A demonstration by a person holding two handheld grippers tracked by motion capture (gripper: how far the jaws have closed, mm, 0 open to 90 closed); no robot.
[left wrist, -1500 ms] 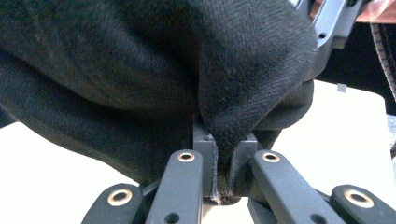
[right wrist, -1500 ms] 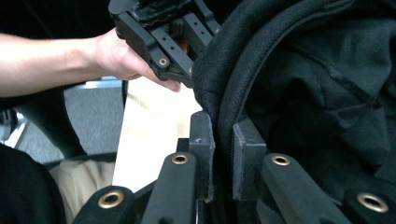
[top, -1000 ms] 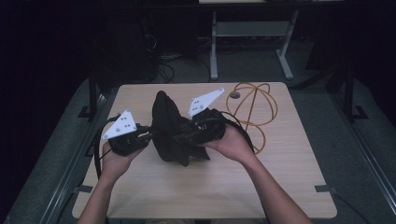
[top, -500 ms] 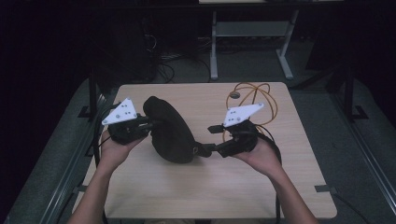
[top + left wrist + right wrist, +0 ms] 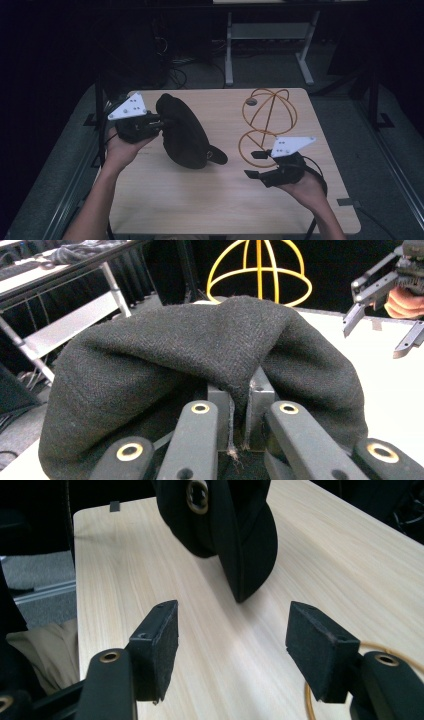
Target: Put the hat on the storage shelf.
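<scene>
My left gripper (image 5: 159, 121) is shut on a fold of a black woven cap (image 5: 182, 132) and holds it up over the left half of the wooden table (image 5: 220, 200). In the left gripper view the cloth (image 5: 215, 350) drapes over my pinched left gripper (image 5: 240, 410). The cap's brim (image 5: 245, 545) hangs just above the tabletop. My right gripper (image 5: 252, 165) is off to the right, near the front edge; its jaws have just been opening and stand open with nothing between them (image 5: 232, 645). A yellow wire dome stand (image 5: 267, 120) sits behind it.
A metal desk frame (image 5: 265, 35) and cables stand on the dark floor beyond the table. The wire stand's base ring (image 5: 310, 700) lies close under my right gripper. My right gripper (image 5: 375, 335) shows far right in the left gripper view.
My right gripper has let go of the cap, opened, and moved right and down toward the front right of the table. The left gripper lifted the cap slightly.
</scene>
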